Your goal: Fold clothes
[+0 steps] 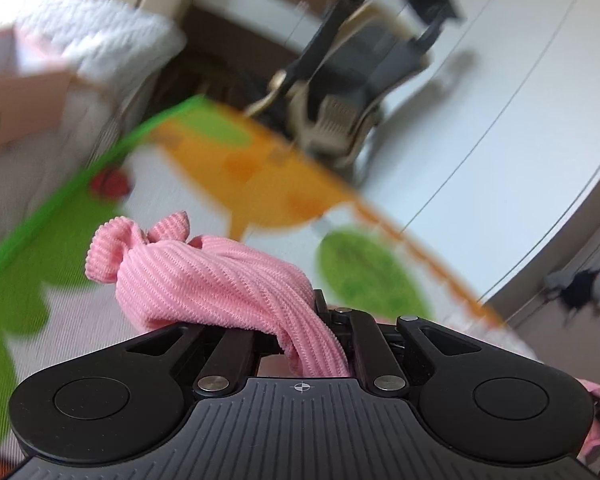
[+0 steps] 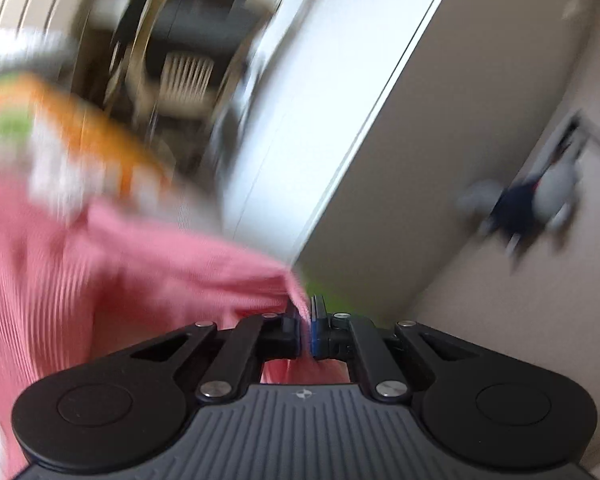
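Pink ribbed garment [image 1: 204,280] is bunching in my left gripper [image 1: 300,320] and trailing from my right gripper [image 2: 306,320], both clenching it above the colourful mat [image 1: 260,168].

No text can be read; dark print on the pink box [image 1: 4,120] is too blurred.

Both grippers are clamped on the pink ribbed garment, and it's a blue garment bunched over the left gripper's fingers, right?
Not quite: the colour is wrong. The cloth bunched over the left gripper is the same pink ribbed garment, not a blue one, as the left wrist view shows. The rest holds: the right gripper is also shut on that pink garment, seen in the right wrist view.
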Available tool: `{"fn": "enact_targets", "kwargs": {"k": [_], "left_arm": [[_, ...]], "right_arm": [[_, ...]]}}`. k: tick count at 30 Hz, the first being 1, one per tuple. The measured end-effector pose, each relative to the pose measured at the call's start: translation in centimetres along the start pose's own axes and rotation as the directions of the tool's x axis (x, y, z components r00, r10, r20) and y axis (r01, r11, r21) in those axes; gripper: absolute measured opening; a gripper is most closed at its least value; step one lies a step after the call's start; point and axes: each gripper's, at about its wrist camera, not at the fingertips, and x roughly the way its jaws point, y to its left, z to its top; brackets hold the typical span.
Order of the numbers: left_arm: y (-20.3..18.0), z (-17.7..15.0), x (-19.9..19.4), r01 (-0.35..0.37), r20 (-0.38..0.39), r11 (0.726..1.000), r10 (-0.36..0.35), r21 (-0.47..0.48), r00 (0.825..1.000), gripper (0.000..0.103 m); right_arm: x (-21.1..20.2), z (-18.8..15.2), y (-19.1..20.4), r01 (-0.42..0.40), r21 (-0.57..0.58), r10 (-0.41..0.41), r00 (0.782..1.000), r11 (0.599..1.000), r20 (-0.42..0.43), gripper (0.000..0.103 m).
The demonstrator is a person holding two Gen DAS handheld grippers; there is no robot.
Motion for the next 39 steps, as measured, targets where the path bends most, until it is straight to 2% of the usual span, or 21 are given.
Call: {"fn": "enact_targets", "kwargs": {"k": [2, 4, 5, 7, 9, 11, 12, 13, 14, 16, 18, 22, 24, 25, 26, 29, 31, 33, 36, 37, 39], "left_arm": [[-1.5, 1.0, -2.2, 0.06, 0.095, 0.998, -0.061, 0.011, 0.994, 0.008], [-2.6, 1.2, -2.7, 0.031, 0.124, 0.998, -0.037, 0.049, 0.992, 0.012], [-2.9, 0.8, -2.2, -0.007, 0.087, 0.997, 0.0, 0.076, 0.996, 0.018], [-3.1, -0.5, -1.0, -0.064, -0.005, 0.99, 0.065, 0.126, 0.998, 0.029], [-2.7, -2.3, -1.4, -0.034, -0.088, 0.992, 0.045, 0.118, 0.995, 0.036], [-2.3, -4.0, -2.3, 0.013, -0.156, 0.994, 0.004, 0.104, 0.988, 0.054], [-2.4, -4.7, -3.2, 0.058, -0.182, 0.994, -0.04, 0.094, 0.982, 0.058], [-2.4, -5.4, -4.0, 0.103, -0.208, 0.991, -0.084, 0.082, 0.975, 0.065], [-3.0, -6.1, -4.7, 0.155, -0.231, 0.985, -0.134, 0.078, 0.964, 0.074], [-4.2, -7.6, -6.0, 0.259, -0.277, 0.963, -0.231, 0.068, 0.933, 0.082], [-6.2, -9.2, -6.7, 0.33, -0.315, 0.94, -0.289, 0.085, 0.904, 0.084], [-8.7, -11.8, -6.6, 0.306, -0.337, 0.941, -0.244, 0.146, 0.909, 0.086], [-9.5, -12.8, -6.1, 0.281, -0.352, 0.945, -0.208, 0.169, 0.913, 0.084], [-9.8, -13.3, -5.8, 0.264, -0.359, 0.947, -0.185, 0.184, 0.915, 0.08], [-10.1, -13.7, -5.6, 0.247, -0.366, 0.948, -0.162, 0.199, 0.916, 0.074], [-10.0, -14.0, -5.6, 0.229, -0.361, 0.946, -0.135, 0.23, 0.923, 0.073], [-9.7, -13.5, -6.2, 0.245, -0.376, 0.944, -0.15, 0.219, 0.915, 0.073], [-9.5, -13.0, -7.1, 0.276, -0.388, 0.935, -0.174, 0.223, 0.905, 0.076], [-9.4, -12.0, -8.4, 0.325, -0.396, 0.918, -0.217, 0.229, 0.892, 0.087], [-9.5, -11.5, -8.9, 0.344, -0.39, 0.91, -0.237, 0.232, 0.89, 0.093], [-9.9, -10.2, -9.1, 0.353, -0.366, 0.905, -0.253, 0.239, 0.896, 0.094]], "right_arm": [[-1.9, 1.3, -0.3, 0.036, 0.017, -0.038, 0.992, 0.999, 0.12, 0.004], [-1.4, 1.1, 0.3, 0.069, -0.029, -0.066, 0.993, 0.997, 0.101, 0.009], [-0.3, 0.5, 0.7, 0.055, -0.061, -0.053, 0.998, 0.997, 0.024, 0.019], [1.3, -1.3, 0.9, 0.032, -0.073, -0.039, 0.995, 0.997, -0.094, 0.029], [1.1, -3.0, 0.3, 0.021, -0.018, -0.023, 0.99, 1.0, -0.136, 0.029], [-1.8, -4.2, -0.9, -0.029, 0.117, 0.045, 0.99, 0.993, -0.133, 0.035], [-3.9, -4.7, -1.7, -0.091, 0.189, 0.116, 0.985, 0.978, -0.126, 0.037], [-5.2, -5.6, -2.0, -0.175, 0.26, 0.211, 0.971, 0.949, -0.114, 0.041], [-6.2, -6.4, -2.0, -0.263, 0.322, 0.309, 0.946, 0.91, -0.101, 0.045], [-7.1, -7.7, -1.3, -0.365, 0.397, 0.43, 0.899, 0.843, -0.087, 0.049], [-6.8, -8.9, 0.1, -0.407, 0.432, 0.485, 0.87, 0.805, -0.085, 0.049], [-6.5, -10.6, 1.9, -0.448, 0.456, 0.541, 0.836, 0.769, -0.091, 0.049], [-7.4, -10.8, 2.8, -0.465, 0.427, 0.549, 0.831, 0.775, -0.092, 0.042], [-7.9, -10.7, 3.2, -0.472, 0.403, 0.549, 0.83, 0.784, -0.098, 0.023], [-8.5, -10.6, 3.5, -0.479, 0.386, 0.552, 0.827, 0.789, -0.102, 0.011], [-10.6, -10.2, 3.9, -0.498, 0.349, 0.562, 0.82, 0.794, -0.107, 0.008], [-12.0, -10.3, 3.9, -0.506, 0.327, 0.568, 0.812, 0.798, -0.13, 0.006], [-13.6, -10.7, 3.9, -0.526, 0.31, 0.592, 0.786, 0.792, -0.179, 0.006], [-15.9, -10.5, 3.8, -0.563, 0.199, 0.597, 0.768, 0.802, -0.234, 0.008], [-16.5, -10.3, 3.6, -0.574, 0.167, 0.598, 0.765, 0.802, -0.239, 0.014], [-16.7, -8.3, 2.2, -0.571, 0.171, 0.595, 0.784, 0.803, -0.175, 0.035]]}}
